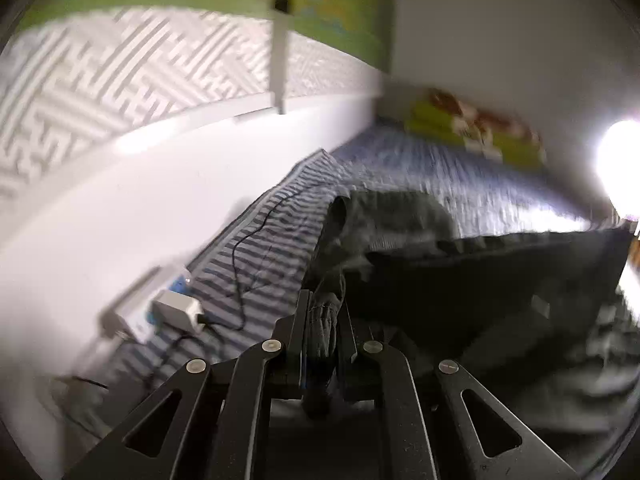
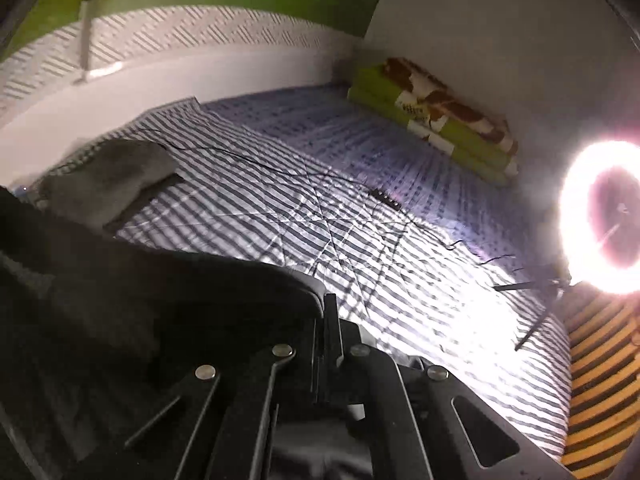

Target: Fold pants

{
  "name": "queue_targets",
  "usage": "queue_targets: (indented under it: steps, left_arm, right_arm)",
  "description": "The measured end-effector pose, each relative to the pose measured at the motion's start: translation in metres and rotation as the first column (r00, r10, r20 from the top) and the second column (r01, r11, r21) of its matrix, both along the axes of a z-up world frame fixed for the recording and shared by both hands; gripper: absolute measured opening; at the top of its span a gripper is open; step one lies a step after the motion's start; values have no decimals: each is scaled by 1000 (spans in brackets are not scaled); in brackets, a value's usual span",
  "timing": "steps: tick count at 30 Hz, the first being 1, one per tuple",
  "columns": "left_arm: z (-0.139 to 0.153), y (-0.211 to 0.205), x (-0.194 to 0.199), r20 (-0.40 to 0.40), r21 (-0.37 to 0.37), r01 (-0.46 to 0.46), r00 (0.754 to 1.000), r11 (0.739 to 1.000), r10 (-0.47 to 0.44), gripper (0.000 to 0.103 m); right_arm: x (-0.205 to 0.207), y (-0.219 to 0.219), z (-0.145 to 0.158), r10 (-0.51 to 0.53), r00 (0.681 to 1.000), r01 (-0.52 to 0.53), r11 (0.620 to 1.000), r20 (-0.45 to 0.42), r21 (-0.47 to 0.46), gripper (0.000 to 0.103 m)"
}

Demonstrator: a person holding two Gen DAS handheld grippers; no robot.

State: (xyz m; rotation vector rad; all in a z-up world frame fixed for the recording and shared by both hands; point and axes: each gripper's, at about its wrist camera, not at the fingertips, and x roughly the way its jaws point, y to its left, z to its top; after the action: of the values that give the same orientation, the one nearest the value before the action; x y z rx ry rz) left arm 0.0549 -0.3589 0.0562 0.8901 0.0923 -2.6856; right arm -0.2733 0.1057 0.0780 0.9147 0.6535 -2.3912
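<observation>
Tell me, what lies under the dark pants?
Under the pants the striped sheet shows around their edges, with thin black cables on it. Whatever lies directly beneath the fabric is covered.

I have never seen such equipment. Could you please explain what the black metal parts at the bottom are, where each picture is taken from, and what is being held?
No robot is here: a person holds a two-finger tool in each hand, and a camera on each tool looks forward along its jaws. In the left wrist picture, the left gripper is shut on a bunched edge of the dark pants. In the right wrist picture, the right gripper pinches another edge of the pants. Underneath lies a striped bedsheet, with a folded blanket by the wall and a bright ring lamp.
</observation>
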Motion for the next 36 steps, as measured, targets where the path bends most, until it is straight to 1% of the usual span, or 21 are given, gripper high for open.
queue_targets:
  steps: [1,3,6,8,9,11,13,14,16,17,18,20,22,24,25,28,30,31,33,34,36]
  left_arm:
    - [0,8,6,28,-58,33,999,998,-32,10]
    - [-3,22,24,100,-164,108,991,980,-92,10]
    - [-15,20,42,210,-186,179,968,966,-139,10]
    - [-19,7,44,232,-150,177,963,973,-140,10]
    - [-17,-4,41,235,-135,149,965,980,-114,10]
    - [-7,-16,38,212,-146,117,974,982,-84,10]
    - [15,-28,40,151,-159,74,987,984,-50,10]
    - [28,-33,48,97,-167,58,994,984,-42,11]
    - [31,-36,61,73,-172,68,996,983,-56,15]
    - [23,-39,70,94,-158,83,993,984,-69,20]
    - [4,-40,82,152,-141,103,985,985,-81,33]
    - [-32,-39,99,255,-124,120,963,985,-85,47]
    - [-74,-34,125,356,-91,157,927,983,-115,47]
    - [-101,-27,148,423,-72,184,896,980,-137,47]
    - [-108,-24,160,437,-57,184,888,981,-141,47]
    - [-106,-20,189,420,-34,181,895,983,-150,47]
    - [-102,-23,201,419,-26,159,898,987,-134,51]
    - [-101,-28,205,410,8,140,903,990,-131,51]
    - [-93,-42,209,358,104,96,925,990,-127,51]
    - [-88,-53,205,329,157,69,937,985,-118,51]
    - [-85,-64,193,283,260,32,953,965,-108,55]
  right_arm:
    - [16,11,8,3,1000,-3,1000,7,-13,1]
    - [39,24,13,16,1000,-16,1000,17,-26,1]
    - [72,36,7,21,997,-18,999,68,-39,1]
    - [87,36,-2,10,994,-6,999,106,-34,1]
    - [93,32,-3,10,994,-7,1000,106,-30,1]
    - [109,23,3,19,996,-16,999,89,-32,1]
    - [126,20,14,30,997,-26,998,72,-57,1]
    - [134,21,22,43,997,-39,996,62,-74,1]
    - [152,28,27,47,997,-42,995,54,-89,1]
    - [160,33,22,48,996,-40,995,80,-95,1]
    - [166,34,15,49,994,-40,995,100,-93,1]
    - [187,39,-14,60,988,-54,998,144,-44,1]
    - [206,42,-48,74,981,-80,997,180,22,1]
    - [220,45,-83,76,968,-97,992,238,80,1]
    - [226,46,-101,71,965,-102,988,252,112,1]
    - [230,53,-122,41,964,-81,986,262,144,1]
    - [225,59,-125,13,963,-52,989,269,140,1]
    - [222,61,-125,7,965,-48,988,263,150,1]
    - [226,58,-126,30,960,-77,984,279,159,1]
    - [229,52,-126,43,953,-99,980,299,174,1]
    - [233,48,-124,54,960,-111,974,275,197,1]
